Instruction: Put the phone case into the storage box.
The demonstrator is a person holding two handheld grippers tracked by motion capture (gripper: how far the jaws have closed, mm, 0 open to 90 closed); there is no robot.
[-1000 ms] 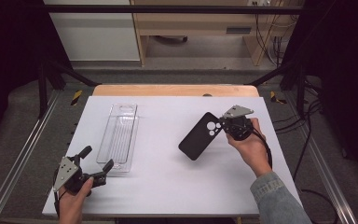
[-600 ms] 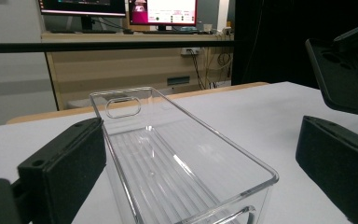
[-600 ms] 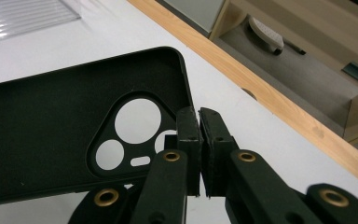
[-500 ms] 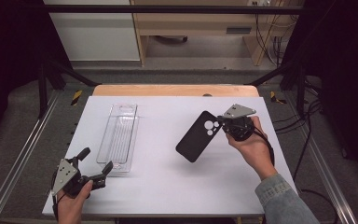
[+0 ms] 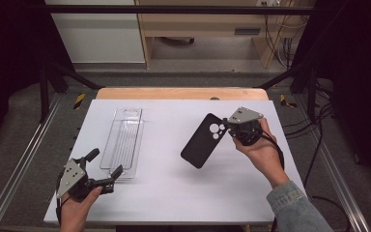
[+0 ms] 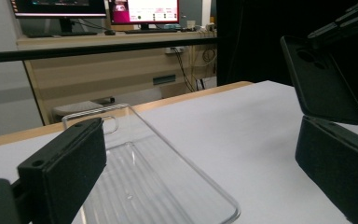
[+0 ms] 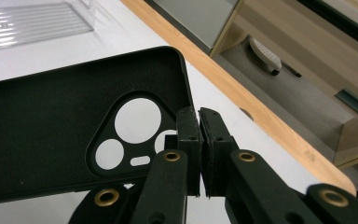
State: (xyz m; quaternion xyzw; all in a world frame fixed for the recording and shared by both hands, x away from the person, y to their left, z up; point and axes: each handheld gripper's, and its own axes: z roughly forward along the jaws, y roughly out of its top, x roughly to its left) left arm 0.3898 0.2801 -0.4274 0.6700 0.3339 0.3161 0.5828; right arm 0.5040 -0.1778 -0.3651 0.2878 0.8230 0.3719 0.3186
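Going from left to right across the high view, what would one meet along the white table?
left gripper with open jaws → clear plastic tray → black phone case, held off the table → right gripper, shut on the case's edge.

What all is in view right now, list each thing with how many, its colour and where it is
phone case: one, black, held up off the table at the right, pinched at its camera-cutout edge.
plastic tray: one, clear, lying flat on the table's left half.
table: one, white top with a wooden far edge.
monitors: two, lit, on a desk beyond the table.
left claw: one, black, open, near the tray's closest end.
right claw: one, black, shut on the phone case.
hands: two, entering from the bottom edge.
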